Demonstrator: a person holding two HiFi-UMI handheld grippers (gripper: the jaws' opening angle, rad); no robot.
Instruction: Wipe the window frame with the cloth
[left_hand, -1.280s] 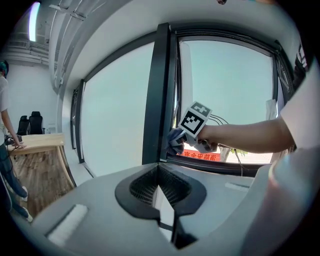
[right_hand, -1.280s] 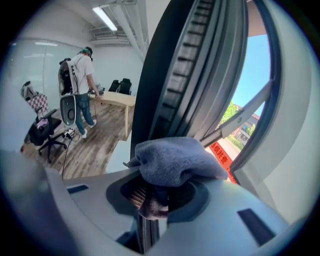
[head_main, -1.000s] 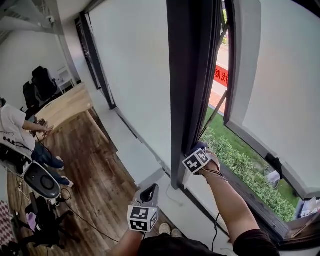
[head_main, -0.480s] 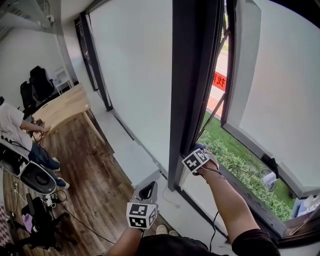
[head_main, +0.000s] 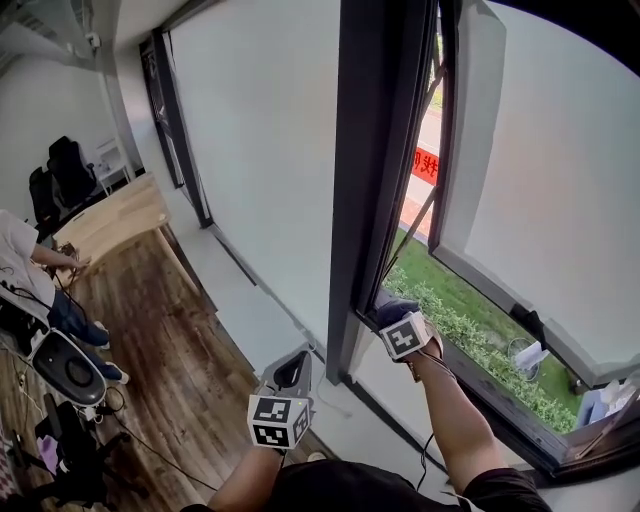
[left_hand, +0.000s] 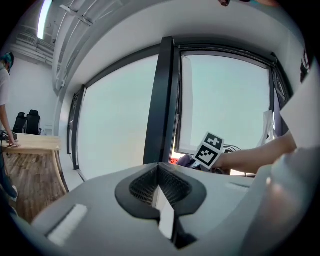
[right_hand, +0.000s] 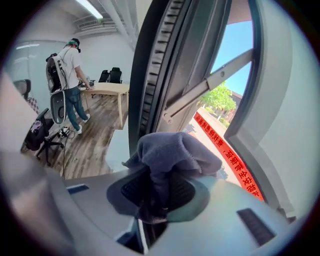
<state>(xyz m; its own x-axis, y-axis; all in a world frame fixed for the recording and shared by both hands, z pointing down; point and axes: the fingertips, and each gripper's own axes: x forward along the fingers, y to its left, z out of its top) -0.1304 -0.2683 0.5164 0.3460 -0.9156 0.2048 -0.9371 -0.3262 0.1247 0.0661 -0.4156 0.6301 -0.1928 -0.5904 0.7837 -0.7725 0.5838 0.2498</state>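
Right gripper (right_hand: 157, 195) clamps a bunched grey cloth (right_hand: 175, 150), lower centre of the head view, at the foot of the dark window frame (head_main: 375, 150) | left gripper (left_hand: 159, 190) hangs low, left of centre, jaws pressed together on nothing | green hedge (head_main: 470, 330) shows outside, lower right.

A dark brown wood-plank floor (head_main: 180, 340) spreads left of the jaws of the left gripper (head_main: 294, 368) and on beyond them. Far to the left of those jaws a light wooden desk (head_main: 115, 215) stands on the planks, with black office chairs (head_main: 60, 165) past its far end. Nearer, left of the jaws, sits a round white-and-black device (head_main: 66, 368). A pale grey ledge (head_main: 250, 300) borders the floor just ahead of the jaws.
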